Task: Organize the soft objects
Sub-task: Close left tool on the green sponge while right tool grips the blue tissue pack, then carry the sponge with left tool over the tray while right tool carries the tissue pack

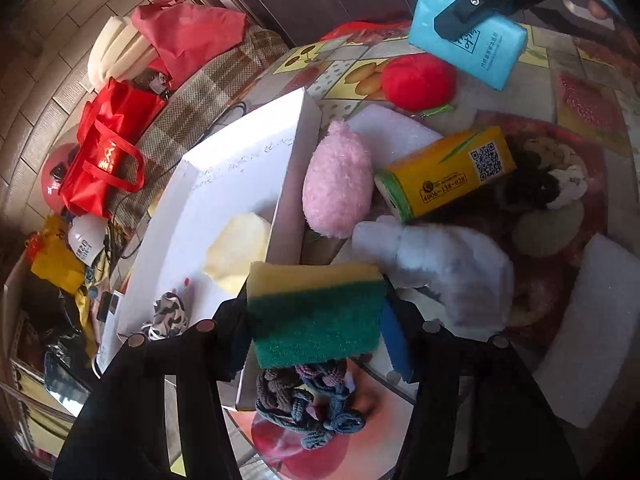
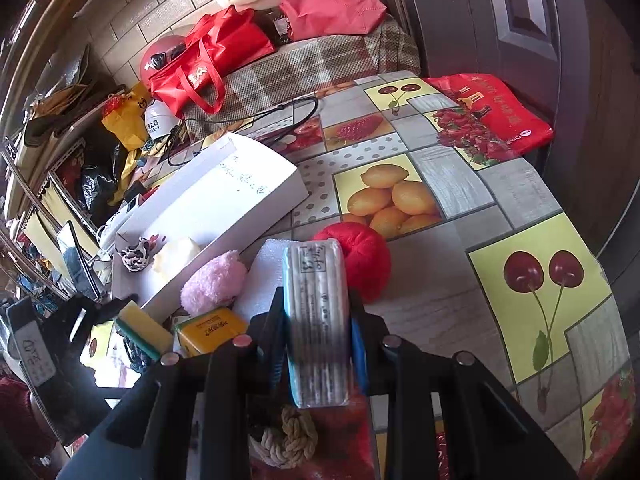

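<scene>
Lying on counter [image 2: 472,184]: white tray [image 1: 224,168], already holding yellow foam piece [image 1: 240,252]; hanging above it, sponge [image 1: 316,316] being pinched in left gripper [image 1: 316,320], needing gentle lowering inside rim; hovering beyond, blue tissue pack [image 2: 316,320] being clamped in right gripper [image 2: 318,344].

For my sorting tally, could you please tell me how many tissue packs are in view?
2: the blue tissue pack is clamped in the right gripper; the yellow tissue pack lies on the table beside the pink plush. Others may be hidden.
</scene>
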Demonstrator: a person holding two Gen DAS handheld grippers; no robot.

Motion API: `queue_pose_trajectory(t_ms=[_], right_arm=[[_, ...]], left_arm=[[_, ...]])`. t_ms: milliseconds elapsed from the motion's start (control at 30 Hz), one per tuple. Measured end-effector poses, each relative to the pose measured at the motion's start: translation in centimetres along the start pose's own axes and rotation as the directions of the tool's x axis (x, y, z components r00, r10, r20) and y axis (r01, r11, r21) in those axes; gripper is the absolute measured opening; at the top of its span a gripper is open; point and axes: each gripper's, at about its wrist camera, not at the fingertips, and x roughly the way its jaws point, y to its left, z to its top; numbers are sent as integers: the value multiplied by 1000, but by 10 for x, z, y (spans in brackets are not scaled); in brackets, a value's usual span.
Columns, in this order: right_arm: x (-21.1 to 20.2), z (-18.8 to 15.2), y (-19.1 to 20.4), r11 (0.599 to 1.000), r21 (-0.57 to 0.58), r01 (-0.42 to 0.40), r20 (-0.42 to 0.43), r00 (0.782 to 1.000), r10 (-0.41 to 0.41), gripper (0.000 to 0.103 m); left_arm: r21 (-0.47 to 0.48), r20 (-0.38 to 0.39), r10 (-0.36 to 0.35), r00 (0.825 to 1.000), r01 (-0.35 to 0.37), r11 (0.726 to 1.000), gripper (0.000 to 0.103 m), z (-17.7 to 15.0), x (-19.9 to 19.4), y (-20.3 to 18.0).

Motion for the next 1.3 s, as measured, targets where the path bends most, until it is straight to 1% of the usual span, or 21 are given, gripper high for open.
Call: queue_pose_trajectory(t_ms=[33,133,200,300,467,600,700,767,867,967,1133,1200,1300], right_arm=[[-3,1,2,1000,-5,-2,8,1000,2,27],[-12,4,8,1000,-11,-10,32,999,10,27],[-20,7,12,1000,-10,-14,54,998,15,27],[-32,11,20,1000,-16,-26,89,996,27,27],[-47,19,35,998,-33,-48,136,989,52,26],[-54,25,50,997,-56,-60,160,985,69,26],[-54,26,62,994,-76,-72,158,984,83,26],[-54,27,70,993,-86,-83,156,983,96,26],[-52,26,80,990,-104,-100,155,981,115,26],[-50,28,89,987,-116,-110,152,980,127,26],[-52,43,104,982,-149,-114,173,975,140,26],[-58,55,111,979,-167,-113,197,970,146,26],[-66,72,121,976,-189,-112,238,959,156,26]], left_arm=[[-16,7,-25,1000,25,1000,55,-1,-3,2],[-65,18,-63,998,64,996,55,1,-13,8],[-127,38,-93,995,97,987,55,3,-23,15],[-226,79,-110,991,125,966,55,6,-41,30],[-349,137,-113,984,155,924,55,10,-71,54],[-428,163,-106,981,167,888,55,9,-86,74],[-488,176,-97,979,173,856,55,4,-94,91],[-517,180,-82,980,165,840,55,0,-98,100],[-534,180,-51,982,141,834,55,-6,-104,109],[-547,173,-36,984,126,828,55,-11,-106,117],[-561,174,-4,985,103,822,55,-5,-107,142],[-574,189,16,982,97,813,55,1,-111,155],[-604,208,39,977,97,791,55,9,-115,173]])
